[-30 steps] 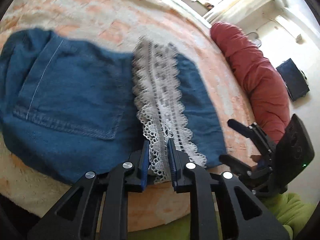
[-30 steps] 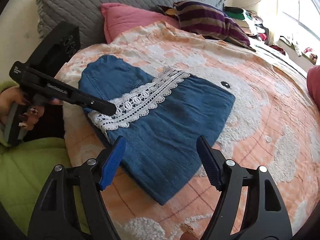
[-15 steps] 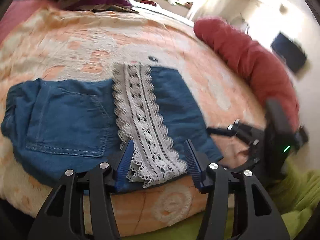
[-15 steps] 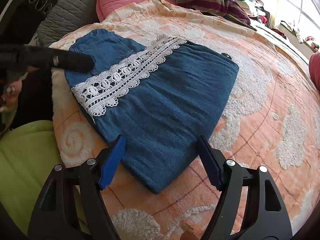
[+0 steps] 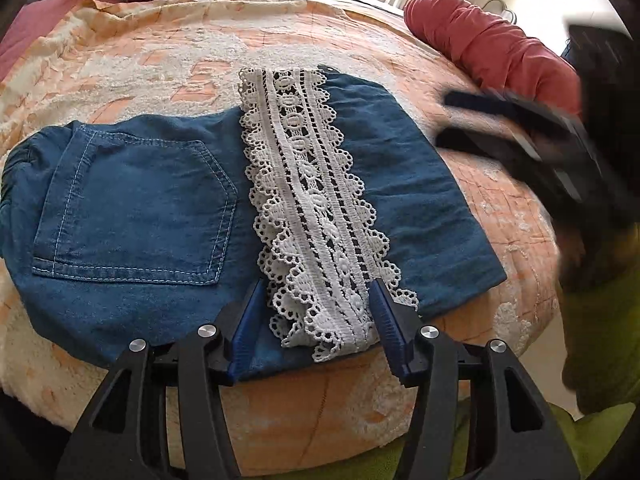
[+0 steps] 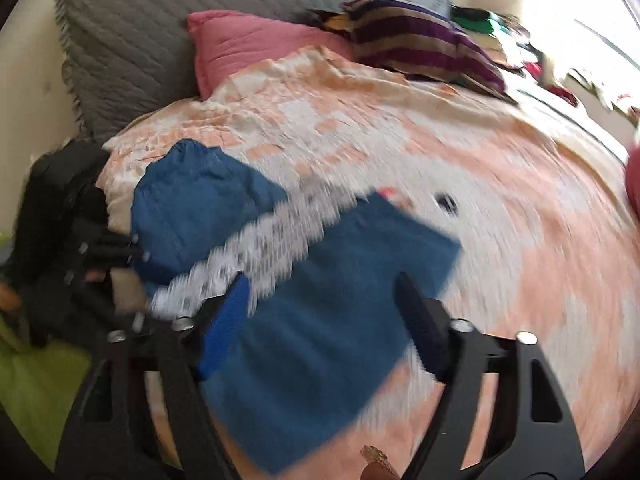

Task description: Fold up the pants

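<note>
Blue denim pants (image 5: 132,216) lie folded flat on the bed, back pocket up, with a white lace hem band (image 5: 320,216) folded across their middle. My left gripper (image 5: 316,332) is open, its blue-padded fingers on either side of the lace's near end, holding nothing. My right gripper (image 6: 324,324) is open and empty above the pants' near right part (image 6: 320,344); that view is motion-blurred. The right gripper also shows blurred at the right of the left wrist view (image 5: 532,140).
The peach and white bedspread (image 5: 168,48) covers the bed. A red bolster (image 5: 492,44) lies at the far right. A grey pillow (image 6: 168,36), a pink pillow (image 6: 256,44) and a striped cushion (image 6: 424,40) sit at the head. Green cloth (image 6: 32,384) is at the near edge.
My left gripper has let go of the lace hem, opened and drawn back a little. My right gripper has stayed open and is moving quickly, blurring its view.
</note>
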